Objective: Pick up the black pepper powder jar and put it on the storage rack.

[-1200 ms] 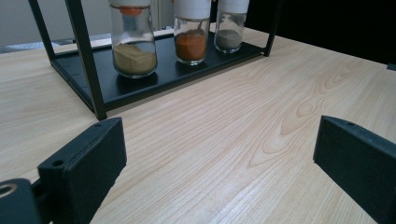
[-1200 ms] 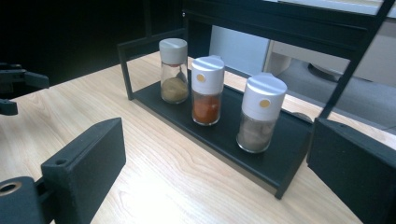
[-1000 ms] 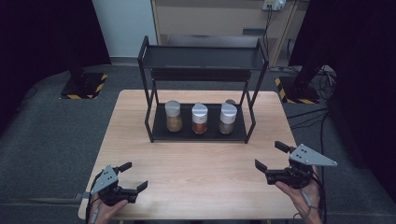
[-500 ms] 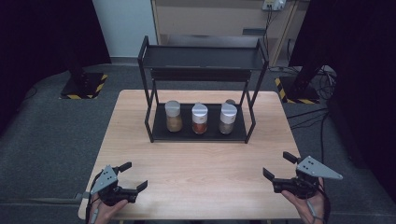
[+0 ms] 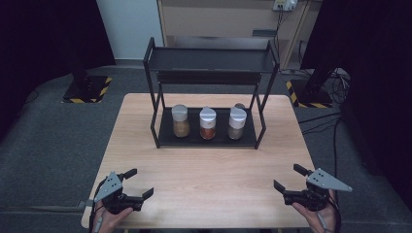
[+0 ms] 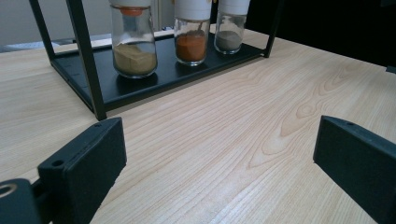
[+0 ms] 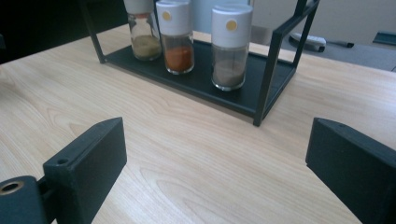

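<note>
rack's top shelf (image 5: 211, 60): high view | jar-lid dots (image 7: 231, 25): right gripper view

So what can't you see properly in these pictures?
- Fourth jar: high view, a cap peeks from behind the right jar, which hides the rest.
- Jar tops: left gripper view, the picture's top edge cuts off the caps of the left jar and its neighbours.
- Top shelf: right gripper view, beyond the top edge.
- Left jar: right gripper view, cap cut off at the top.
</note>
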A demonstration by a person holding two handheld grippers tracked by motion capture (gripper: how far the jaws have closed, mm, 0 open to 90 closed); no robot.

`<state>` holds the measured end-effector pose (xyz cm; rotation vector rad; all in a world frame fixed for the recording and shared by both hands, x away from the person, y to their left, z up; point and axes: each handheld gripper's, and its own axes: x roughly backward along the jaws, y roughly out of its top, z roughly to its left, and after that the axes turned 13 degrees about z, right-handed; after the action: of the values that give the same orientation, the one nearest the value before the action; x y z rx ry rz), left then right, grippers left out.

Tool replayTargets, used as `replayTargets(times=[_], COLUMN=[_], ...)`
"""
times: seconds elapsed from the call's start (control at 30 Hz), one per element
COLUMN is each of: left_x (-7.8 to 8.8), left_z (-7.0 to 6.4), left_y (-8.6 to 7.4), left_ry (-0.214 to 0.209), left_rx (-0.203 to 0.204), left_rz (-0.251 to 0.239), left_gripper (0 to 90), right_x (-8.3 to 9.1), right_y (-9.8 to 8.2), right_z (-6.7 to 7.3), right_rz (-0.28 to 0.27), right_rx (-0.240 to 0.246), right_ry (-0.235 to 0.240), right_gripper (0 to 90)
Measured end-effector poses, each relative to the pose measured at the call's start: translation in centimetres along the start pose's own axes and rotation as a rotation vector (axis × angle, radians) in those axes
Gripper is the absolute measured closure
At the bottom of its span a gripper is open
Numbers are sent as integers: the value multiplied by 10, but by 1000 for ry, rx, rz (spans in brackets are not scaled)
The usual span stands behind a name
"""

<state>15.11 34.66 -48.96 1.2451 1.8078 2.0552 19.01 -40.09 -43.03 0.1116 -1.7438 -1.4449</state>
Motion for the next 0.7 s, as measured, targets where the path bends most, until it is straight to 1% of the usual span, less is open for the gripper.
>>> replayTargets(times=[0.37, 0.7], left_x=[0, 0], left_z=[0, 1], left_y=[-1, -1], left_ry=[0, -5], left_rx=[6, -1], left_rz=[-4, -9], left_gripper=[16, 17], right_x=[-8, -13], right_y=[-9, -12], right_z=[-2, -1], right_rz=[11, 22], right_rx=[-13, 11], right_ry=[3, -6], right_gripper=[57, 60])
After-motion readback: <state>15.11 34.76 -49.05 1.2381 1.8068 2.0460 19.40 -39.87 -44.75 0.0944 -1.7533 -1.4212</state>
